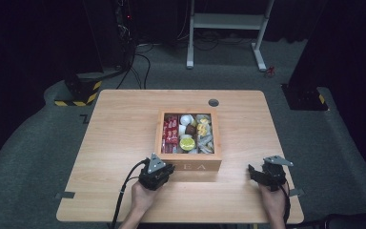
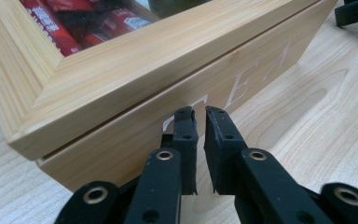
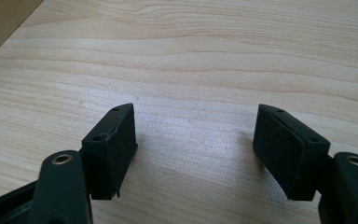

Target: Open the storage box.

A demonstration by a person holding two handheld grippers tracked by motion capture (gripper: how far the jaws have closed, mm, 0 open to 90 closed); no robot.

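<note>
A light wooden box [image 1: 189, 163] with "TEA" on its front wall stands at the table's middle. Through its windowed top I see red packets [image 1: 171, 130], white cups [image 1: 186, 119] and a yellow-green round item [image 1: 187, 143]. My left gripper [image 1: 169, 168] is at the box's front left corner. In the left gripper view its tips [image 2: 200, 112] are just in front of the box wall [image 2: 135, 70], shut with nothing between them. My right gripper [image 1: 256, 172] rests on bare table right of the box, open and empty [image 3: 196, 126].
The wooden table [image 1: 124, 124] has a round cable hole [image 1: 213, 102] behind the box. On the floor beyond stand a white desk frame [image 1: 224, 21] and a yellow-black striped base [image 1: 78, 93]. The other gripper [image 2: 356, 11] shows at the top right of the left gripper view.
</note>
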